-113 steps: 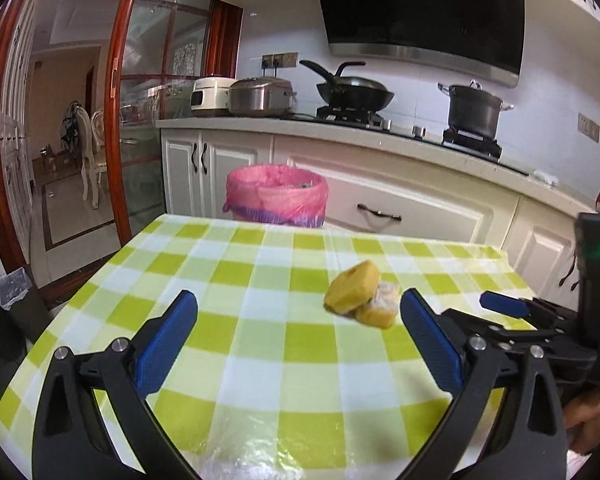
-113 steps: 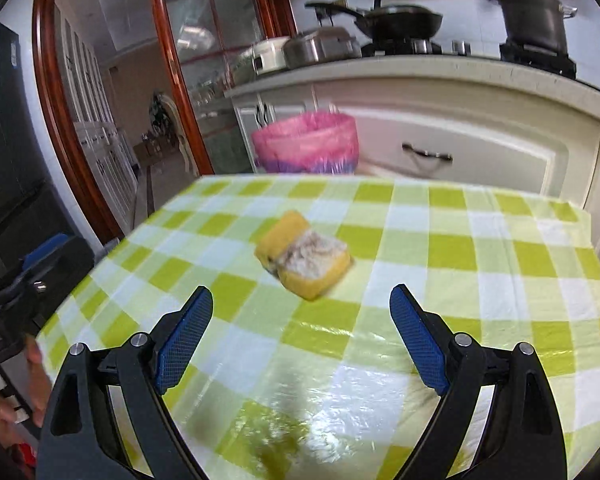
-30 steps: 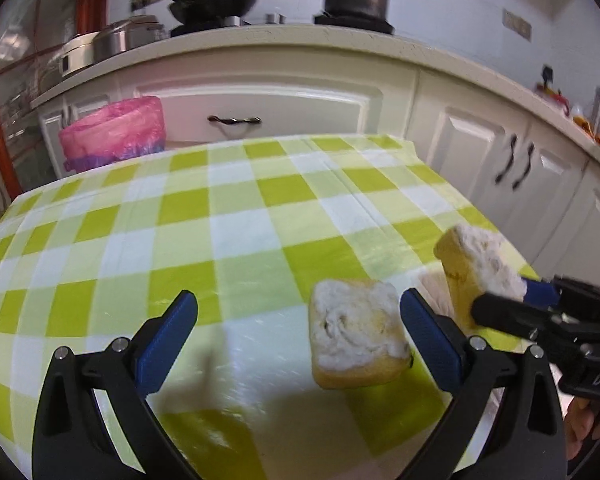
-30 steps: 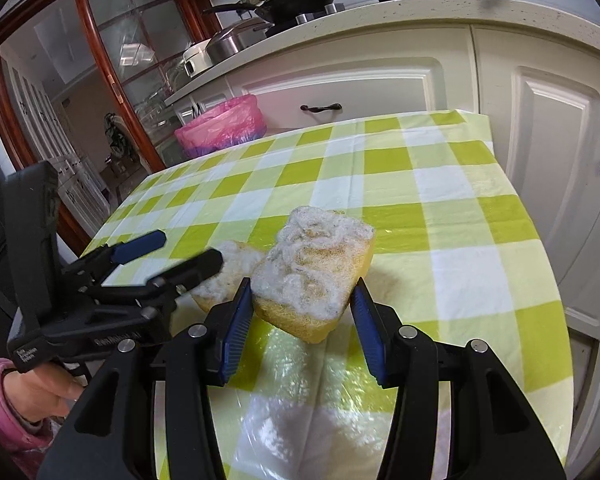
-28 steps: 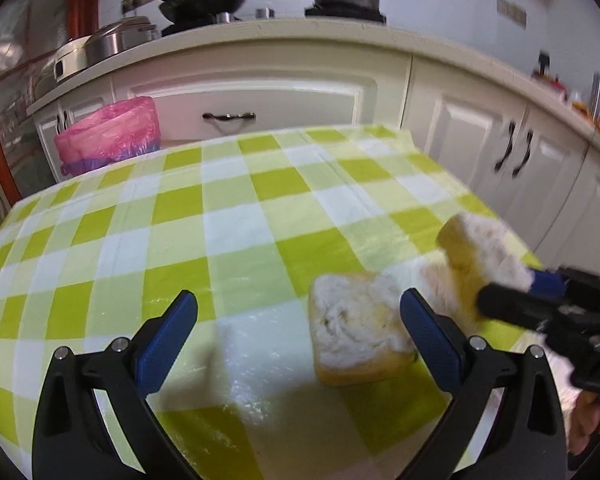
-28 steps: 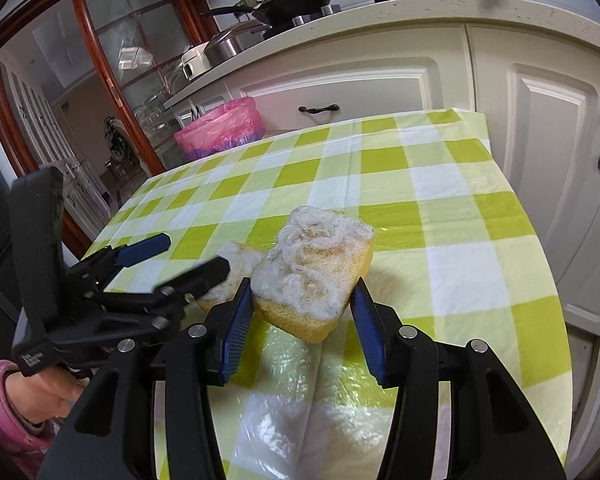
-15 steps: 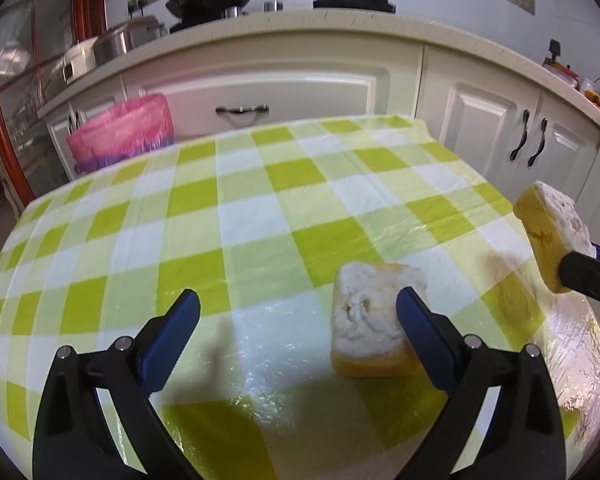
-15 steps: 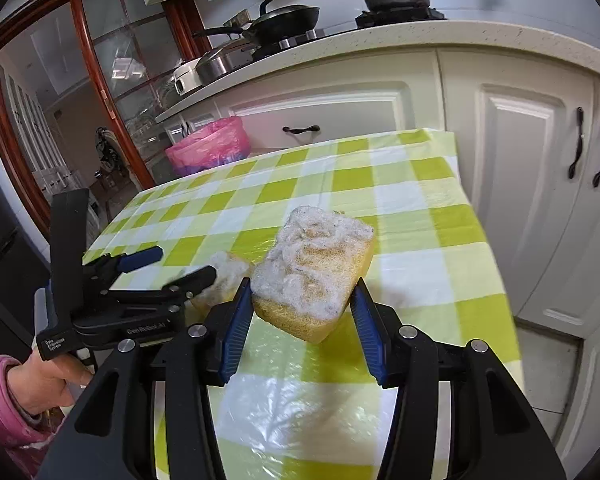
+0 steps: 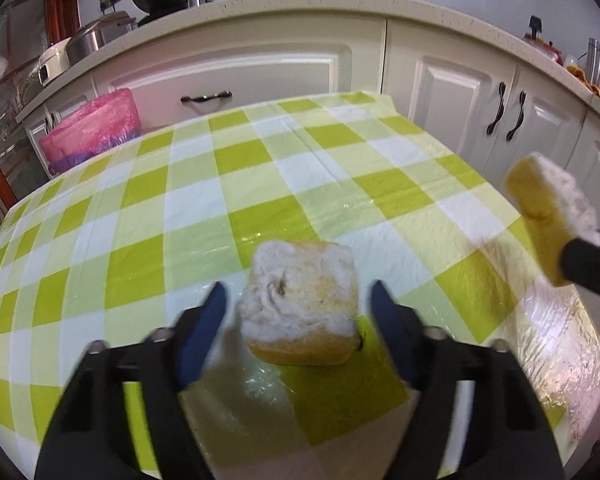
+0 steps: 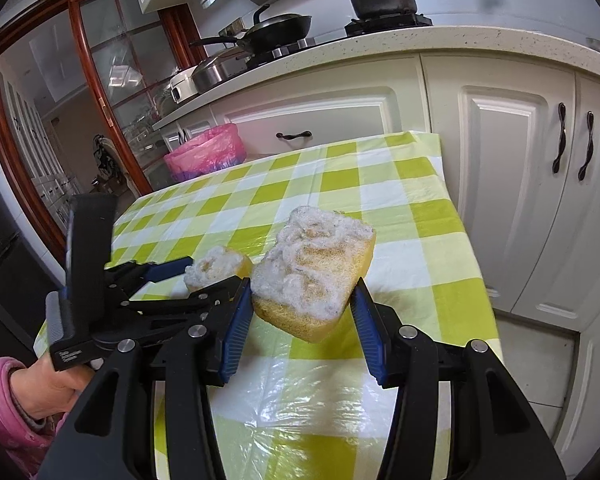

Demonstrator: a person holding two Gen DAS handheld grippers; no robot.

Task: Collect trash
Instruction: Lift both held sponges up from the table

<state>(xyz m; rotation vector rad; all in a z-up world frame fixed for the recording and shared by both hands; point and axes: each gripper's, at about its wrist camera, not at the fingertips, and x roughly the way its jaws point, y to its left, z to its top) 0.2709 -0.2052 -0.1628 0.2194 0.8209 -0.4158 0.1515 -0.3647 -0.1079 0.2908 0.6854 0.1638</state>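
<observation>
My left gripper (image 9: pixel 296 312) has just been narrowing its fingers around the small sponge (image 9: pixel 302 300) on the checked counter (image 9: pixel 220 200), with gaps left on both sides; a second ago they stood wide. My right gripper (image 10: pixel 302 316) still clamps the big sponge (image 10: pixel 316 268), now lifted higher. Beyond stands the pink-lined bin (image 9: pixel 92 132).

Foam, film and gloss

We see two yellow foam sponges, one on the table (image 9: pixel 300 304) and one held up (image 10: pixel 316 268), each with a rough, fuzzy white face; a glossy, crinkled plastic-covered checked tablecloth (image 9: pixel 204 208); thin pink plastic lining the bin (image 10: pixel 206 152); a speckled stone-like countertop (image 9: pixel 300 4); smooth painted cabinet doors (image 10: pixel 500 152); ribbed blue gripper pads (image 10: pixel 364 328).
</observation>
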